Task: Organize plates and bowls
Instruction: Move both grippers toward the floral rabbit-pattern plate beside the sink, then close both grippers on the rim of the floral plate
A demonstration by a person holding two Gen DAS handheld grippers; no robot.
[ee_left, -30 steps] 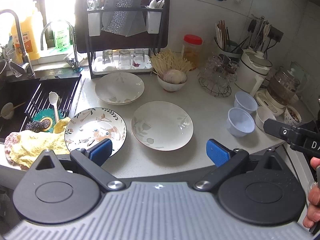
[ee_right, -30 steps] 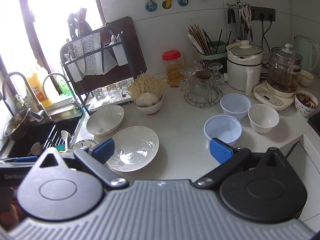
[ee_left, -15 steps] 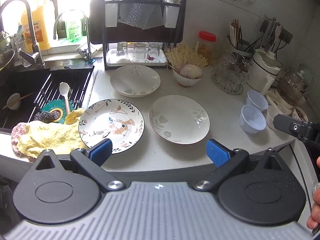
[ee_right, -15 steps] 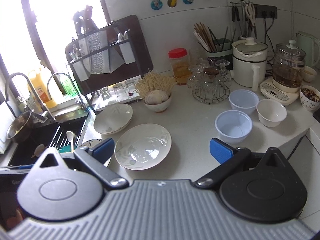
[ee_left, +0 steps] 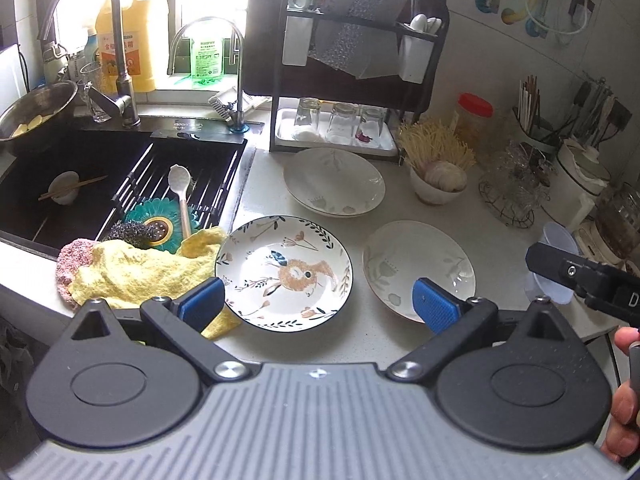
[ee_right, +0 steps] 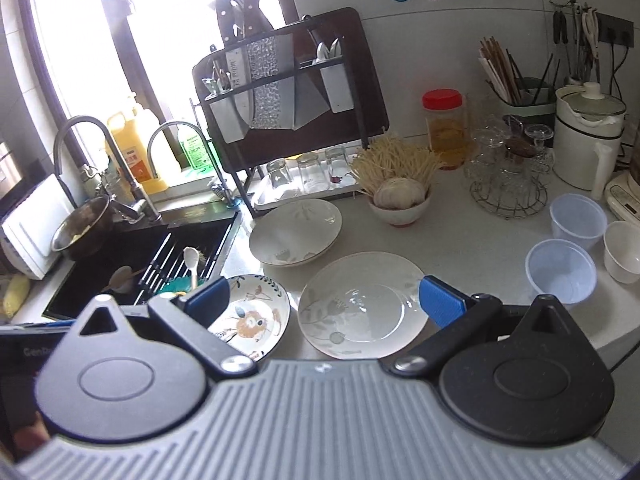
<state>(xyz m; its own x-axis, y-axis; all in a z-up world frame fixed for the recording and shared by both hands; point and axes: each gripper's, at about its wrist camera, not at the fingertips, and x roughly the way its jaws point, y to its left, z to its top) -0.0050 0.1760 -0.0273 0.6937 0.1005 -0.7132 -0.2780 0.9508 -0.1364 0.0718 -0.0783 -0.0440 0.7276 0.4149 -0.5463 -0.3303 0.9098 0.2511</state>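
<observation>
Left gripper hangs wide open above the patterned plate (yellow cloth just beside)

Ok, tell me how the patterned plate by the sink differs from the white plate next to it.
The patterned plate has a dark rim, leaf sprigs and an orange animal in the middle; the white plate shows only faint grey leaves. The patterned plate touches the yellow cloth; the white plate lies clear of it. Both are round, empty and flat on the counter.

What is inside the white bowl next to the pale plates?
The white bowl holds a round, pale, layered thing, perhaps garlic, with a bunch of thin yellow sticks fanning out behind it. The bowl's bottom is covered, so anything underneath stays hidden.
</observation>
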